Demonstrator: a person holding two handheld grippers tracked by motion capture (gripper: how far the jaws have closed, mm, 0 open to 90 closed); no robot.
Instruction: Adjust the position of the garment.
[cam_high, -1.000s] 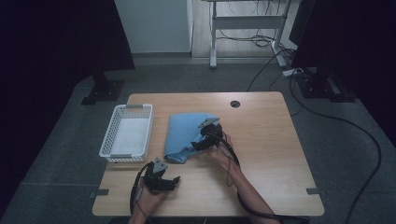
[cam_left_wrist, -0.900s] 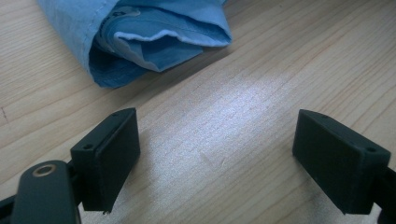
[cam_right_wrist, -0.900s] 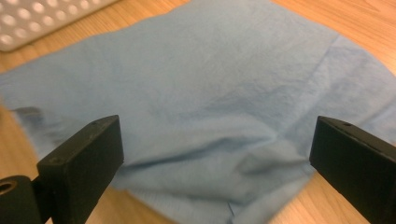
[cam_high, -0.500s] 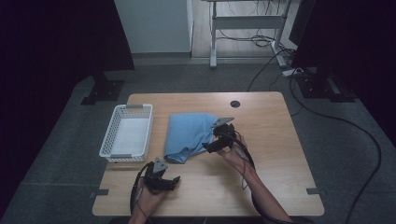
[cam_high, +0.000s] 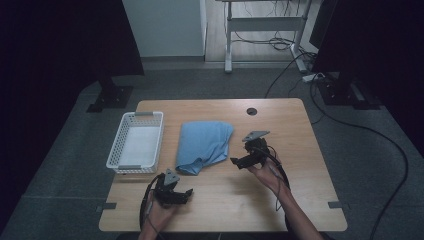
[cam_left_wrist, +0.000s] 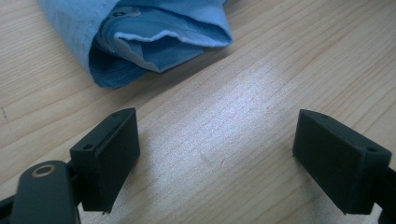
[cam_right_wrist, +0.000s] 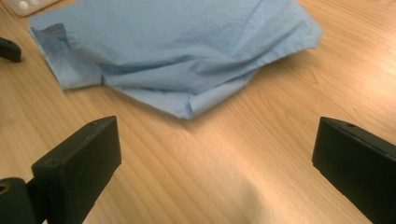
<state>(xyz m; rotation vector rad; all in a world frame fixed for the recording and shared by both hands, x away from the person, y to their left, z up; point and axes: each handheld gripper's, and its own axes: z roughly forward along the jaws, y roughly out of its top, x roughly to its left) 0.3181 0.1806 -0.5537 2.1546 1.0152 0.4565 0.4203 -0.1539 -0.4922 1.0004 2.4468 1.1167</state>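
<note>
Nearest the camera, the left gripper (cam_high: 186, 192) sits at the front edge of the light wood counter (cam_high: 300, 130), jaws apart with nothing between them, and the right gripper (cam_high: 235, 162) hovers a bit further in, also wide open and empty. The folded blue cloth (cam_high: 202, 143) lies mid-counter just beside the right gripper, with a white basket (cam_high: 134, 146) left of it. Behind that it's grey carpet (cam_high: 210, 82), a cable (cam_high: 395, 150) trailing across it, a desk frame (cam_high: 260, 25) and pretty dark surroundings.

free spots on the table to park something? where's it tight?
Widest bare wood: the table's right part, from the right gripper out to the right edge. Also free: the near strip between both hands, and the far strip around the round hole. Tight: the narrow gap between the white basket and blue cloth, and the near-left corner by the left gripper.
</note>
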